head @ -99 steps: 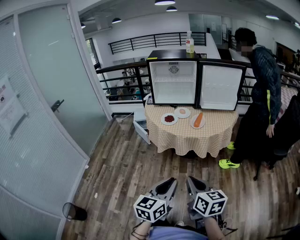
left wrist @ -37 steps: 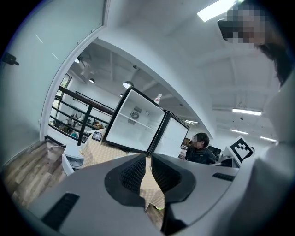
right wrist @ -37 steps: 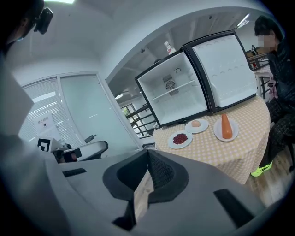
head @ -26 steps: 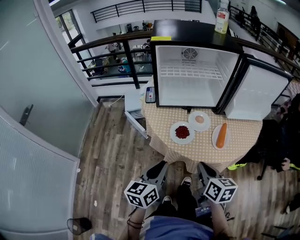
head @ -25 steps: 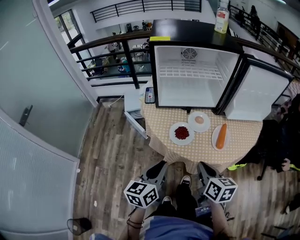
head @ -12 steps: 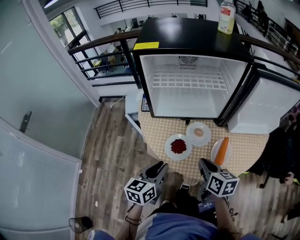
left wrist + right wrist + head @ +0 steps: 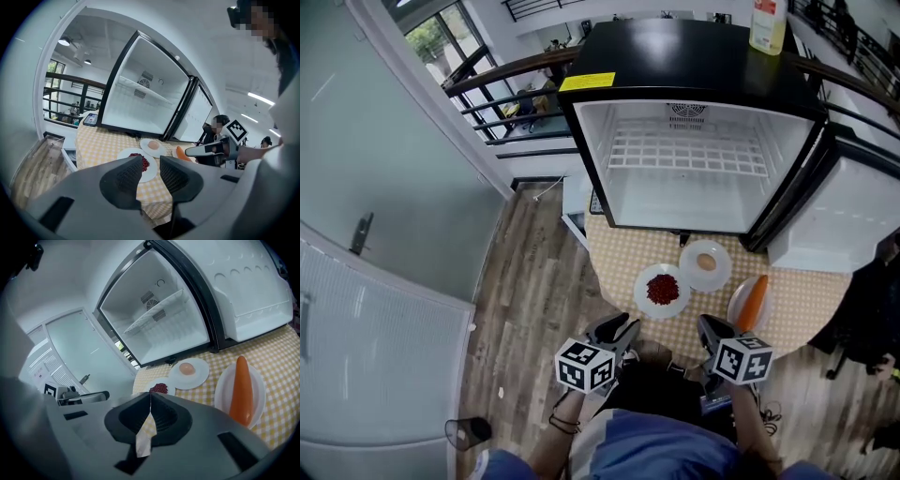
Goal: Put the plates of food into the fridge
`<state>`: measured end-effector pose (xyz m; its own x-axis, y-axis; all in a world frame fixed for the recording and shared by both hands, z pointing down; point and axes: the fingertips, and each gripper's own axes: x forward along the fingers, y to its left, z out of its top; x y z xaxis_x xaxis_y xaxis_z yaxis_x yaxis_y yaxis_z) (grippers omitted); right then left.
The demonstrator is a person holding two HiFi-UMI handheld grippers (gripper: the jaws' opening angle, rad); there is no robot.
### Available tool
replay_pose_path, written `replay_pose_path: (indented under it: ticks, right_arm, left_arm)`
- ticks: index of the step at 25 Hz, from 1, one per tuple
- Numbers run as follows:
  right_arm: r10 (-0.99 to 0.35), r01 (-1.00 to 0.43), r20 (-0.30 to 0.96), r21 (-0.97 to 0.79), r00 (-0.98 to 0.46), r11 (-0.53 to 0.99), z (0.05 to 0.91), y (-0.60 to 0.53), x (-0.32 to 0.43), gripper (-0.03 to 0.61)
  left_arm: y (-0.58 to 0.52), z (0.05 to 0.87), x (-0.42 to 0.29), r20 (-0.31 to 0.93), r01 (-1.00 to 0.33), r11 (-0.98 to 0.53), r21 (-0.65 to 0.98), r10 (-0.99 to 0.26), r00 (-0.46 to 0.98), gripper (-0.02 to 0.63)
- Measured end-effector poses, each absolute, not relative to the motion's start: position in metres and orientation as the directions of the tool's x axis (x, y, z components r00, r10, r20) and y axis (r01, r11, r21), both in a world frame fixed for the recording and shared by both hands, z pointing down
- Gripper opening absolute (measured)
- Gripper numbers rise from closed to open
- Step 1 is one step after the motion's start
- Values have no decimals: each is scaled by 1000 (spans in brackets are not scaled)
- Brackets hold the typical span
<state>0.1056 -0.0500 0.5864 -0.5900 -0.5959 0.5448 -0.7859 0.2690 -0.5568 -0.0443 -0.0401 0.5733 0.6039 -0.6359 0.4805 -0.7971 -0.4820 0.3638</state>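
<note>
My left hand-held gripper (image 7: 151, 165) is opening its jaws, with nothing between them. My right hand-held gripper (image 7: 150, 398) has its jaws pressed together, empty. Both hang at the near edge of the tabletop (image 7: 623, 258). The plate of red food (image 7: 645, 281) lies just ahead of the left, with the egg plate (image 7: 688, 267) beyond it. The carrot plate (image 7: 736, 306) sits just ahead of the right. All three stand outside the open fridge (image 7: 675, 56).

Grey right tongs (image 7: 707, 325), blue shirt (image 7: 649, 452)
</note>
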Motion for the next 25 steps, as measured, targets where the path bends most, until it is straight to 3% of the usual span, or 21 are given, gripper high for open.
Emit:
replay_pose_path:
  ticks: [18, 25]
  right_arm:
    - [-603, -836, 633, -539, -485, 106, 634, -79, 98, 18]
    - [-587, -830, 683, -557, -434, -34, 672, -89, 88, 18]
  left_arm:
    - [-116, 644, -48, 649, -674, -659, 335, -357, 672, 114]
    - [-136, 674, -59, 695, -634, -685, 360, -257, 672, 153]
